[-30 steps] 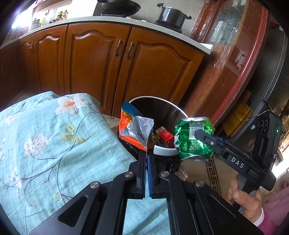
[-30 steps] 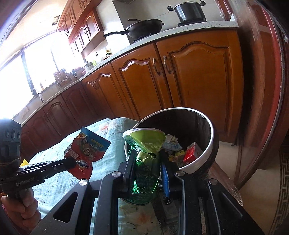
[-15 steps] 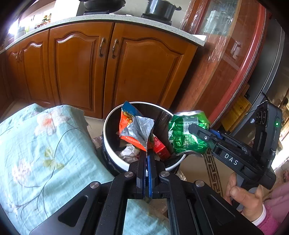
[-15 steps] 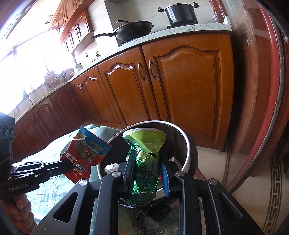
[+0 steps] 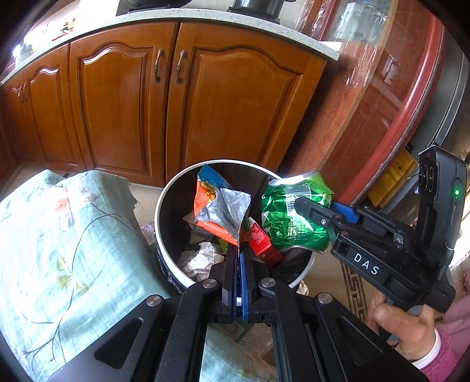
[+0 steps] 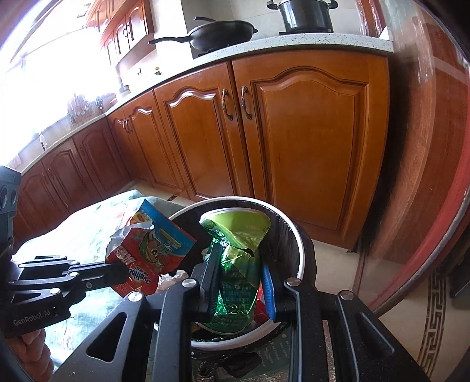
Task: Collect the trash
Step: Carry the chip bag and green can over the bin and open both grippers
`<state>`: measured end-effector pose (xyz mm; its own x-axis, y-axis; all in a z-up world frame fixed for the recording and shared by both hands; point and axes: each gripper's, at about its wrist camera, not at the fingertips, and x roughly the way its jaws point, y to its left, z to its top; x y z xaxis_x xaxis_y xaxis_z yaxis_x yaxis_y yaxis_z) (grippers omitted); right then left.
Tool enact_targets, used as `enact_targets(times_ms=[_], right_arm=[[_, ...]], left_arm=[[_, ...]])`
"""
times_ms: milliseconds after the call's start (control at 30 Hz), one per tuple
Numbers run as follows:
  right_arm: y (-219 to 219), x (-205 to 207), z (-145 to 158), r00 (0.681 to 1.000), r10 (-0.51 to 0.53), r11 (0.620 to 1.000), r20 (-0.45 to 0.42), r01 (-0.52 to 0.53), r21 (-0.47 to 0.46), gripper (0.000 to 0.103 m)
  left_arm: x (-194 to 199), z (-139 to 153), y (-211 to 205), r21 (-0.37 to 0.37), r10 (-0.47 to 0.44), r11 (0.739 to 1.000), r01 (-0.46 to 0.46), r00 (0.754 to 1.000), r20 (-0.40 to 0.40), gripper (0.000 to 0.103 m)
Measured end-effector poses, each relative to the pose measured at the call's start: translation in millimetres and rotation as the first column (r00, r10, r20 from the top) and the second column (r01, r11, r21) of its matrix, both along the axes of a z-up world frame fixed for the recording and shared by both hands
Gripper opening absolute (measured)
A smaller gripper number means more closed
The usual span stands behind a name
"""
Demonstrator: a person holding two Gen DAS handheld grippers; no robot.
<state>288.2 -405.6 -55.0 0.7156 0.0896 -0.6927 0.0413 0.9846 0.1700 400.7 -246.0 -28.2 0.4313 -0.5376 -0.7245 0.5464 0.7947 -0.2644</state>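
My left gripper (image 5: pixel 239 249) is shut on an orange-red snack wrapper (image 5: pixel 218 211) with a silver inside, held over the round white-rimmed trash bin (image 5: pixel 164 194). My right gripper (image 6: pixel 242 258) is shut on a crumpled green snack bag (image 6: pixel 238 264), also over the bin (image 6: pixel 296 244). In the left wrist view the green bag (image 5: pixel 293 217) hangs over the bin's right rim, held by the right gripper (image 5: pixel 305 205). In the right wrist view the red wrapper (image 6: pixel 147 252) sits left of the bin, held by the left gripper (image 6: pixel 120 271). The bin holds crumpled paper (image 5: pixel 199 258) and a red carton (image 5: pixel 261 241).
A table with a light blue floral cloth (image 5: pixel 58 249) lies left of the bin. Wooden kitchen cabinets (image 5: pixel 176 102) stand behind it, with a pan (image 6: pixel 223 32) and pot (image 6: pixel 305 14) on the counter. A red-edged glass table (image 6: pixel 426 176) is at the right.
Both grippers have moved forward with their wrappers, from beside the table edge to directly over the bin. The bin now looks closer and more of its inside shows.
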Motion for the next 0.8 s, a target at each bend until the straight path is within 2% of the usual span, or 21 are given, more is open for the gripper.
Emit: enact_targets(times_ms=[267,333,400,467,667,733,800], right_arm=[[-2.9,15.3,-7.5,0.999,0.009,1.000,-0.037,-0.009,-0.004,0.025],[-2.7,19.8,-8.9,0.999,0.014,1.000,-0.049,-0.014,-0.001,0.025],[-3.9,23.3,-9.7,0.998,0.010,1.000,-0.054,-0.009,0.009,0.027],[-6.6,24.7,-9.9,0.998,0.006,0.999,-0.059,-0.004,0.032,0.034],[-10.9,12.9,-2.9,1.000,-0.014,0.996,-0.022,0.016,0.091,0.045],[-9.8,6.3,-0.1,1.000,-0.015,0.994,-0.010,0.016,0.112,0.049],[-8.9,-1.4,2.9,1.000,-0.018,0.991,0.007,0.017,0.131,0.057]], left_arm=[[7.9,-5.5,-3.8,0.008,0.000,1.000,0.000,1.000,-0.028,0.001],[9.9,-5.4,-5.8,0.012,0.000,1.000,0.000,0.999,-0.033,0.005],[11.8,-4.7,-5.7,0.017,0.007,1.000,-0.006,0.999,-0.041,0.020],[10.8,-1.3,-2.2,0.008,0.021,1.000,-0.021,0.999,-0.025,0.024],[-0.4,2.4,18.9,-0.025,0.070,0.997,-0.070,0.998,-0.004,0.032],[-8.2,2.6,29.4,-0.039,0.095,0.995,-0.095,0.995,0.006,0.036],[-17.6,2.6,40.1,-0.055,0.123,0.991,-0.122,0.992,0.011,0.045]])
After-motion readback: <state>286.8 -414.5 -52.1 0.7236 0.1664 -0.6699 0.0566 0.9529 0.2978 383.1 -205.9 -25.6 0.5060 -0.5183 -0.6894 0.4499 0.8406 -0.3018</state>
